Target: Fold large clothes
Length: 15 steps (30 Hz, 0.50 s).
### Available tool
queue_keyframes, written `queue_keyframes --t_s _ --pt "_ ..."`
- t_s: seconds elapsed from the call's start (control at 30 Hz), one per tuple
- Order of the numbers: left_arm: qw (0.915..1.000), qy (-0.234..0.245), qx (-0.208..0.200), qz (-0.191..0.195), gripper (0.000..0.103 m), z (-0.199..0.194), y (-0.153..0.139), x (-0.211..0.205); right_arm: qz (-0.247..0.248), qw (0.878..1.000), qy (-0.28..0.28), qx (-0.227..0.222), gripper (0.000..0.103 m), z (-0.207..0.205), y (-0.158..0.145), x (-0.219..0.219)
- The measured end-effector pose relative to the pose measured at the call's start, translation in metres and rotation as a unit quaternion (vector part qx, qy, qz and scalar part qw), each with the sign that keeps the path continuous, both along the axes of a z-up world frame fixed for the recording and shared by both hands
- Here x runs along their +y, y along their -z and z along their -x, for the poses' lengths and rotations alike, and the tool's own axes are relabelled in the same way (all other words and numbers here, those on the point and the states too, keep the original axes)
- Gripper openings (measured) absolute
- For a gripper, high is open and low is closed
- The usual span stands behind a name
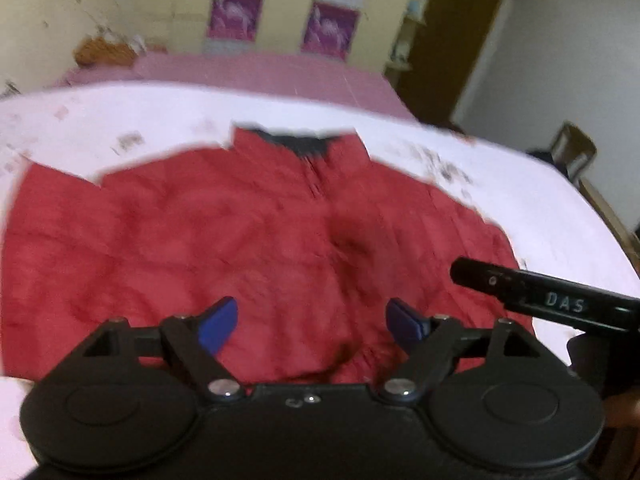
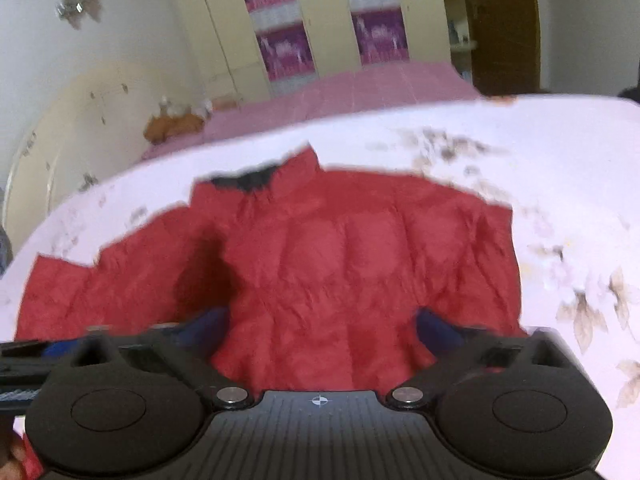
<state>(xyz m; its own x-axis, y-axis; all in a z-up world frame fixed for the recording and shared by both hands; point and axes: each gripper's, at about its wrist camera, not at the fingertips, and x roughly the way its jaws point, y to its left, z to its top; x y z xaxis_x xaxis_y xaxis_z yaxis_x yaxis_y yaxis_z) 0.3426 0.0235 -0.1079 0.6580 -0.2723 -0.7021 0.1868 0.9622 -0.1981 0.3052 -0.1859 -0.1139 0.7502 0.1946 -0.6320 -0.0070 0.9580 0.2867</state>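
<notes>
Red puffer jacket [image 1: 208, 236]: spread flat on your floral sheet [image 1: 520, 200]. Your left gripper [image 1: 312, 318] and right gripper [image 2: 322, 326]: above jacket, fingers wide, empty; "DAS" legible.

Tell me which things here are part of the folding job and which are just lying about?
Part of the job:
- red jacket
- left gripper, open
- right gripper, open

Just lying about:
- orange bundle on the pink bed
- wardrobe
- chair
</notes>
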Motion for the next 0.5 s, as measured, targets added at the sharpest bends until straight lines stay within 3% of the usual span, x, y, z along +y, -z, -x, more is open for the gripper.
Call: queue_keyframes --t_s 0.2,0.37,0.47,0.5 --pt "0.9964 -0.061 -0.037 -0.046 0.081 0.028 -0.020 0.053 -0.001 1.000 -0.025 0.015 0.103 -0.024 0.004 0.022" --pt "0.9876 -0.120 -0.030 -0.097 0.084 0.053 -0.011 0.098 -0.002 0.997 -0.055 0.055 0.102 -0.046 0.027 0.046" --pt "0.9833 -0.137 -0.005 -0.120 0.084 0.064 0.007 0.115 -0.005 0.994 -0.074 0.074 0.056 -0.052 0.036 0.057" --pt "0.9832 -0.137 0.003 -0.121 0.084 0.065 0.013 0.117 -0.006 0.994 -0.075 0.076 0.054 -0.053 0.037 0.059"
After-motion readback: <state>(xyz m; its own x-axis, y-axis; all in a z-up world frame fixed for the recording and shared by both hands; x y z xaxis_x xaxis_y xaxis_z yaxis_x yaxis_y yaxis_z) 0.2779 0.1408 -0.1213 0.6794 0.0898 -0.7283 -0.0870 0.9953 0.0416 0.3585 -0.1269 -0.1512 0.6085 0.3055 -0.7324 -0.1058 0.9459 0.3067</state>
